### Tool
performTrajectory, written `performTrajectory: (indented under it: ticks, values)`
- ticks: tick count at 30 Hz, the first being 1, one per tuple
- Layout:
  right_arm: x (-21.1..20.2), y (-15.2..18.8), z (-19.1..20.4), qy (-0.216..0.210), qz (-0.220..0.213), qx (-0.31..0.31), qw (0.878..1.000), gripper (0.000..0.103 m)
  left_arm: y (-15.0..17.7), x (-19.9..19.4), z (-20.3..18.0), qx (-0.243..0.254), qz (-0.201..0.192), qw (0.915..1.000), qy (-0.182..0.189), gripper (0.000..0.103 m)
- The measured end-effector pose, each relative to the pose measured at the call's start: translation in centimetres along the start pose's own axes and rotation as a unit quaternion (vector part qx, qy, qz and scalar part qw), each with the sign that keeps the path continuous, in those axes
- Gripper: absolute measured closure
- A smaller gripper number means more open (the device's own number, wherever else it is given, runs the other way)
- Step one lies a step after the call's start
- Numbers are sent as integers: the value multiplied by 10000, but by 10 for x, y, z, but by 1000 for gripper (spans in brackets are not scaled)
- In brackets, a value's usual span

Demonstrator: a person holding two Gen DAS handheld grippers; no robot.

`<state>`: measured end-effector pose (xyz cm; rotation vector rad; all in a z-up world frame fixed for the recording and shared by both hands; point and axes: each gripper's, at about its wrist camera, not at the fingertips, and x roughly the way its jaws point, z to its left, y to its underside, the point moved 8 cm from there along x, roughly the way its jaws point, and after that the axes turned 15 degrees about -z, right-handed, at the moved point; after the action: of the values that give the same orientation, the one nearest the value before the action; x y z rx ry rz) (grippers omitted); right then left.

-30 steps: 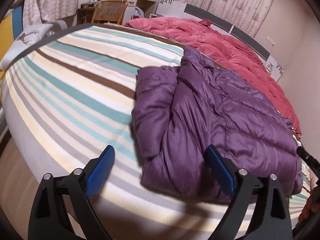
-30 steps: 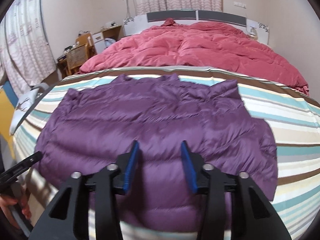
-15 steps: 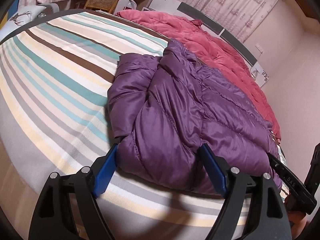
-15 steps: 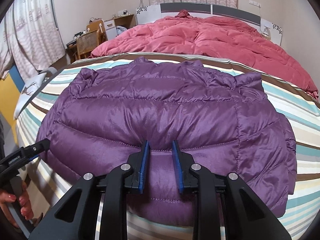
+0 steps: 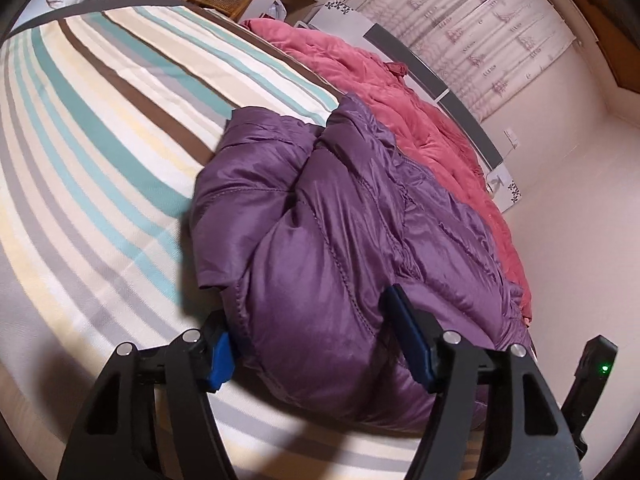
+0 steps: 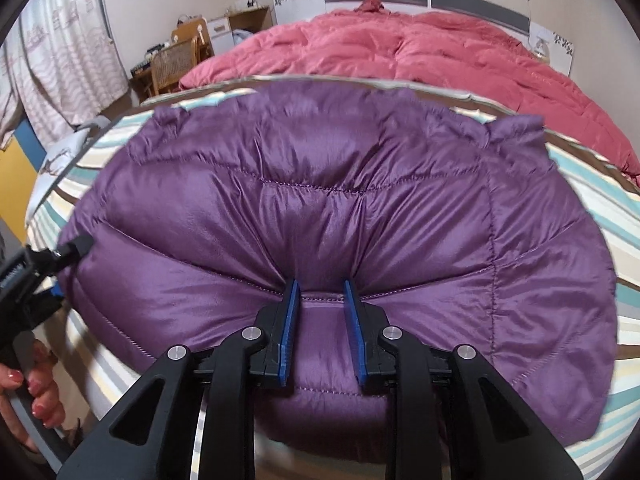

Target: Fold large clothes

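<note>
Right wrist view: my right gripper (image 6: 320, 312) has pinched a fold of the purple down jacket (image 6: 360, 208) at its near hem, pads pressed into the fabric. My left gripper (image 5: 316, 332), jaws just closing, now straddles the jacket's left corner, which bulges between the pads; a second ago they stood clear. Both holds look nearly ready for lifting the hem over. The jacket lies on the striped bed (image 5: 100, 128); the pink duvet (image 6: 420, 52) beyond crowds the landing space.

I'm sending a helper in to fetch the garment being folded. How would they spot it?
On the big bed, nearer than the rumpled pink duvet, the striped cover holds one garment. It is a shiny purple quilted puffer jacket, the only purple thing there.
</note>
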<state>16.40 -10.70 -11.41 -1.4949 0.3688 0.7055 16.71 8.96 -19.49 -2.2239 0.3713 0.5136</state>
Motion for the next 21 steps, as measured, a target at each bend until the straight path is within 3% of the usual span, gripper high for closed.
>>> performTrajectory:
  ticks: [4, 5, 8, 11, 18, 20, 21]
  values:
    - [4, 2, 3, 80, 67, -92, 9999, 79, -2, 9, -1, -317, 51, 9994, 139, 57]
    - [4, 2, 3, 93, 63, -101, 9999, 79, -3, 10, -2, -429, 48, 9989, 196, 66]
    - [3, 3, 3, 98, 39, -52, 9999, 79, -11, 4, -13, -380, -140, 9988, 260, 80]
    - [5, 1, 2, 104, 49, -10, 9999, 79, -22, -6, -29, -249, -380, 9980, 429, 83]
    - [3, 2, 2, 153, -25, 10, 9999, 79, -35, -19, -65, 847, -880, 9915, 450, 84]
    - [2, 2, 2, 167, -40, -12, 9999, 79, -37, -19, -63, 927, -898, 9907, 433, 84]
    - [2, 2, 2, 157, -42, 9, 9999, 79, -38, -14, -53, 721, -812, 9933, 383, 84]
